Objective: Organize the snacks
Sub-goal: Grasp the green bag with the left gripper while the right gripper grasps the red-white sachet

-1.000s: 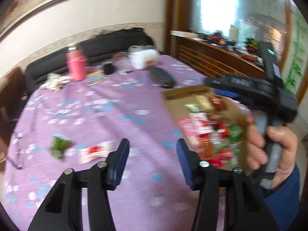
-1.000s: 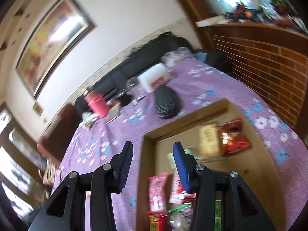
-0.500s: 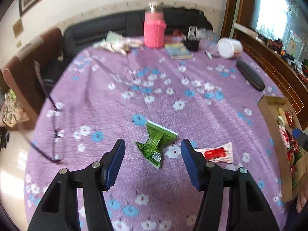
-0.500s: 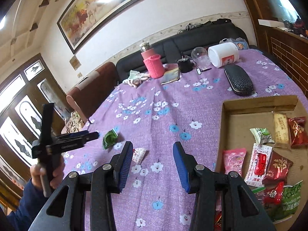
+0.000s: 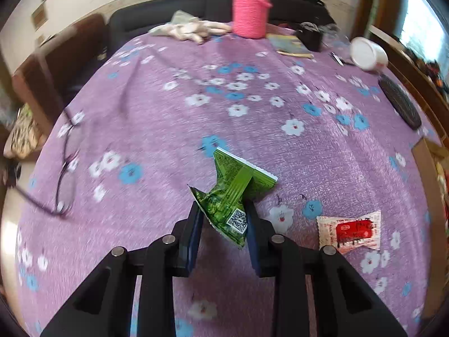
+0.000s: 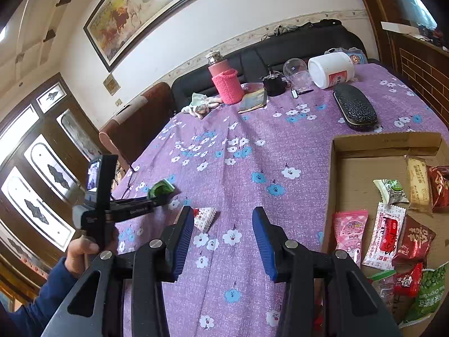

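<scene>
While pinched, green packet upright.

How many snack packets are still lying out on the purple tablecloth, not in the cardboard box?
2. A green packet sits between the left gripper's closing jaws, and a white-and-red packet lies just to its right. Others may be hidden outside these views.

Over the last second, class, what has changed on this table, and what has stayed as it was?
The left gripper swung away from the cardboard box to the green snack packet on the purple tablecloth, and its jaws are closing on the packet. The right gripper turned from the box toward the cloth, open and empty. The red and white packet stayed put.
</scene>
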Demonstrator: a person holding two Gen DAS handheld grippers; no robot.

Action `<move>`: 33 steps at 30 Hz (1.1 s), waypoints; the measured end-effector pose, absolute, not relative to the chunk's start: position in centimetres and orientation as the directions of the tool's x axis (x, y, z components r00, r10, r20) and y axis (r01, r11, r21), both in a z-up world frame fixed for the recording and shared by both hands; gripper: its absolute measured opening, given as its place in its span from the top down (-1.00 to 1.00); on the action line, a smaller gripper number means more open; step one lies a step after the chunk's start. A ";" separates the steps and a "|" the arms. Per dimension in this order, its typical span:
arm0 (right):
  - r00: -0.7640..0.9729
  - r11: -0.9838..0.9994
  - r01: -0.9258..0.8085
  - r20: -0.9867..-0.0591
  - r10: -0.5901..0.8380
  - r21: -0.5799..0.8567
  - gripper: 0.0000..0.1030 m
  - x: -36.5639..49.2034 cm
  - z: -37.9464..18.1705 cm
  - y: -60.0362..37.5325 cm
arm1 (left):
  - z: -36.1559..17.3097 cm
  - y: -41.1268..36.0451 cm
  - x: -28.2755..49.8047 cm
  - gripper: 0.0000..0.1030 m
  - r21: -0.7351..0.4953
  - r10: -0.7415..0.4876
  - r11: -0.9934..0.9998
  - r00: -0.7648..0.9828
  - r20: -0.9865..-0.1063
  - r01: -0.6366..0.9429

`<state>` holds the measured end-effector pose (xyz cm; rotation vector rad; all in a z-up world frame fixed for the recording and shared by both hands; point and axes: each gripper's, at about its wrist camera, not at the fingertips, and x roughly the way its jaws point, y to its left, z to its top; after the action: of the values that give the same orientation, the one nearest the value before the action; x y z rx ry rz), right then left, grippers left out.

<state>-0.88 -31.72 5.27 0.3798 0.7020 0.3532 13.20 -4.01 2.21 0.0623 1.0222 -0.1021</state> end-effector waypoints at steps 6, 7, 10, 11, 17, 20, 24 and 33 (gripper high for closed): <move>0.630 0.834 -0.206 -0.583 0.513 0.511 0.09 0.4 3.7 -30.1 | 3.8 -3.0 11.5 0.45 -0.006 -0.061 0.996 0.612 -0.788 0.091; 0.603 0.823 -0.201 -0.595 0.532 0.531 0.08 0.9 3.4 -29.4 | 3.7 -2.7 11.7 0.45 -0.014 -0.070 0.995 0.610 -0.789 0.095; 0.521 0.806 -0.212 -0.633 0.572 0.553 0.08 2.4 3.4 -26.8 | 3.4 -2.3 12.1 0.45 -0.017 -0.077 0.994 0.597 -0.798 0.105; 0.509 0.815 -0.214 -0.651 0.564 0.539 0.08 2.9 3.5 -25.8 | 3.6 -2.1 12.2 0.45 -0.022 -0.080 0.994 0.599 -0.797 0.103; 0.495 0.868 -0.196 -0.718 0.489 0.456 0.08 9.7 3.1 -21.5 | 4.1 -2.0 11.9 0.45 -0.046 -0.108 0.992 0.613 -0.783 0.116; 0.447 0.866 -0.171 -0.747 0.493 0.470 0.08 12.5 0.9 -21.1 | 4.1 -1.8 12.0 0.45 -0.043 -0.104 0.993 0.612 -0.784 0.114; 0.411 0.874 -0.144 -0.775 0.480 0.465 0.08 12.5 -0.7 -21.3 | 4.3 -1.5 12.2 0.45 -0.103 -0.157 0.987 0.595 -0.789 0.123; 0.441 0.937 -0.191 -0.827 0.348 0.293 -0.24 7.1 -0.5 -17.8 | 4.2 -2.0 12.0 0.45 -0.094 -0.158 0.986 0.598 -0.786 0.137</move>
<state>7.09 -17.78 -0.52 0.1646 1.0632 0.3364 12.03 -1.99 4.24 -0.0242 0.9140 -0.1709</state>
